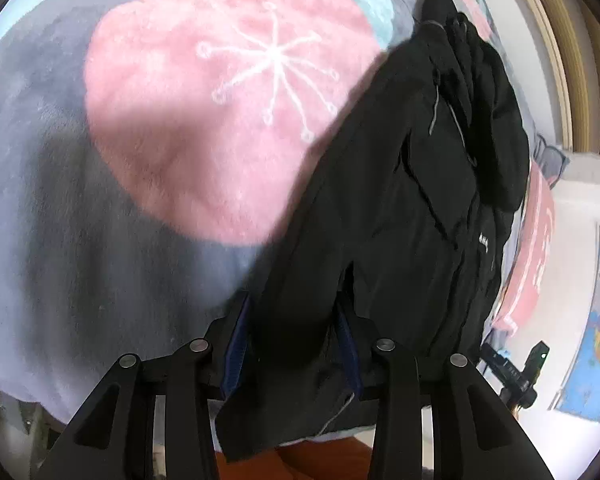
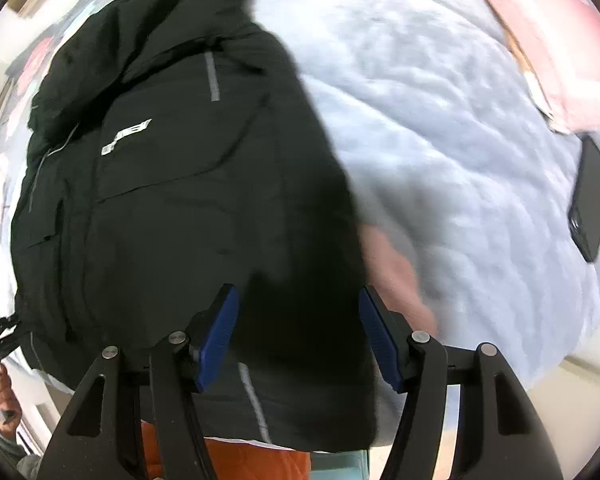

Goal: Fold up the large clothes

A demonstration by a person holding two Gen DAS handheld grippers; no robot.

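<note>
Left wrist view: the left gripper (image 1: 296, 344) is pinching a bunched fold of the black jacket (image 1: 412, 184) between its blue pads, near the bed's near edge. The rest of the jacket stretches away across the fleece blanket (image 1: 52, 208), beside its big pink patch (image 1: 220, 120). The hood end lies crumpled toward the far side.

Right wrist view: the right gripper (image 2: 300, 332) has its jaws spread over the jacket's hem; cloth lies between the pads, but whether they press on it I cannot tell. The jacket (image 2: 172, 200) lies logo-up on the pale blanket (image 2: 440, 152), and a dark phone (image 2: 590, 204) rests near the bed's right edge.

Risks, as I judge them: a loose right-hand hold would let the hem slip and the fold go skewed, and a swinging sleeve could sweep the phone off the bed.
</note>
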